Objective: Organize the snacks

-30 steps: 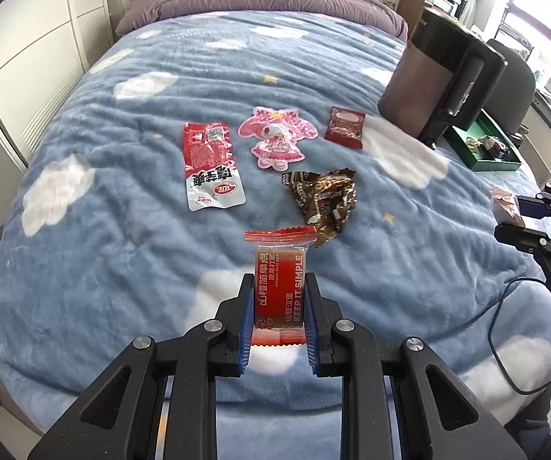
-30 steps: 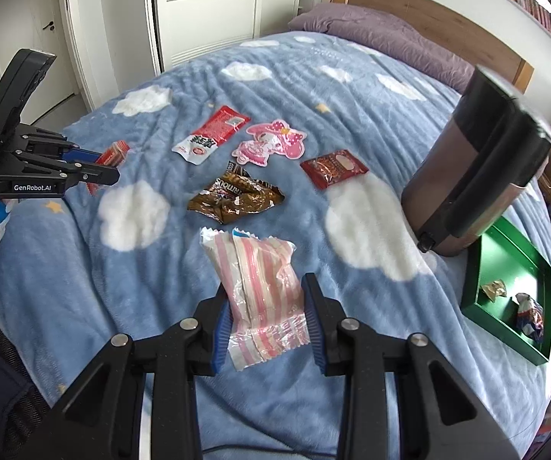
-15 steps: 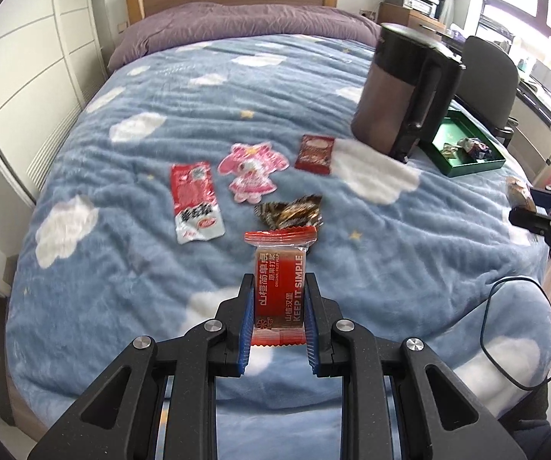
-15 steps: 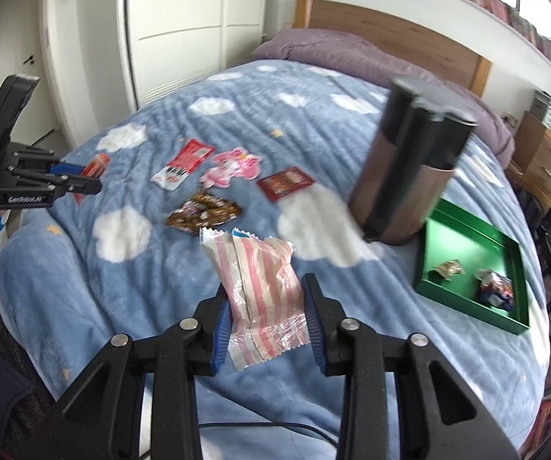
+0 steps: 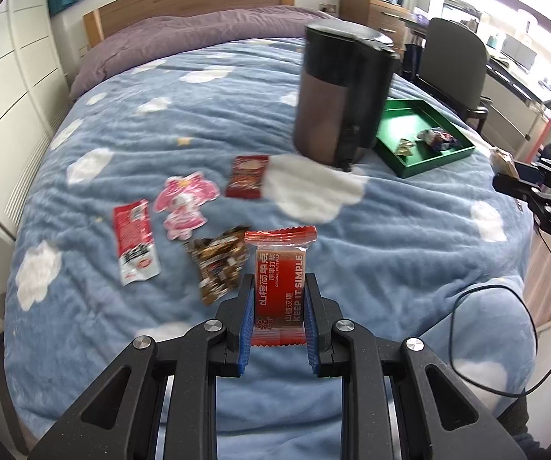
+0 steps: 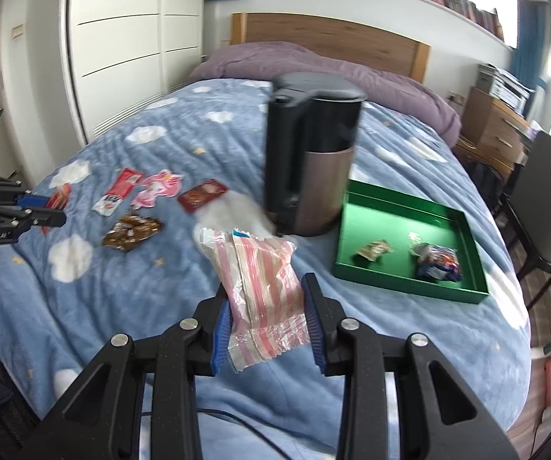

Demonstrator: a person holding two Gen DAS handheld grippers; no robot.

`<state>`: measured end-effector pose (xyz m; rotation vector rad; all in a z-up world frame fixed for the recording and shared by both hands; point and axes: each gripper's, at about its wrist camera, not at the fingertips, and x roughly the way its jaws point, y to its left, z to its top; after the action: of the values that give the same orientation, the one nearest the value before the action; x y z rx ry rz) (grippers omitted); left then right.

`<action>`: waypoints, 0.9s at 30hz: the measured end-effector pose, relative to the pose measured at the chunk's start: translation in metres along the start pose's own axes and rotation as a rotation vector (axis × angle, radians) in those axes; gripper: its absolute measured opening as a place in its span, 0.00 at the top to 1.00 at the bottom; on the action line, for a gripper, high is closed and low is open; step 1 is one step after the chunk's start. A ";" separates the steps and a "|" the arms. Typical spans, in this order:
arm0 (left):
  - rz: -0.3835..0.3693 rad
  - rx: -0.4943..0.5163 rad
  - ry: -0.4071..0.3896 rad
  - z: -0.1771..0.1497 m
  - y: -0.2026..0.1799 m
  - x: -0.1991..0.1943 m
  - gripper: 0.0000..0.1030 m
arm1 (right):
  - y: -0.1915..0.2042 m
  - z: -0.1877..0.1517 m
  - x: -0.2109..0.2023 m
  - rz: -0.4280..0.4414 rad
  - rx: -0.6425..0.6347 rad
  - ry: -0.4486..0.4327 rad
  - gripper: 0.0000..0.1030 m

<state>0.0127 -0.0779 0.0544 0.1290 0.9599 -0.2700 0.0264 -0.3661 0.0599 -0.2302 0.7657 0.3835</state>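
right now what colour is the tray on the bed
Green tray, clearest in the right wrist view.

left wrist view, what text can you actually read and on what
"KEEP IT SIMPLE": red rectangular snack packet between the left gripper fingers.
"ORIGINAL FRUIT PULP": same packet, tiny, only roughly legible.
"DAS": black right gripper body, cut off.
Red-and-white flat sachet: print too blurred to read.

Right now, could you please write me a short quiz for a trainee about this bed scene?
1. True or false: the green rectangular tray is empty.
2. What does the left gripper hold?
3. Which stands beside the tray: A) the tall brown-and-black kettle, B) a lamp?

Key:
1. False, two snacks lie inside.
2. The red snack bar packet.
3. A.
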 end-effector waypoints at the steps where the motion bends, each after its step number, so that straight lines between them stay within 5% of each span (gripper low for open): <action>1: -0.004 0.006 0.002 0.003 -0.005 0.002 0.81 | -0.009 -0.001 0.000 -0.007 0.015 -0.003 0.93; 27: -0.202 0.184 0.039 0.125 -0.184 0.091 0.81 | -0.182 0.002 0.041 -0.200 0.196 0.012 0.93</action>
<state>0.1091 -0.2978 0.0527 0.2064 0.9877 -0.5441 0.1306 -0.5198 0.0442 -0.1237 0.7792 0.1165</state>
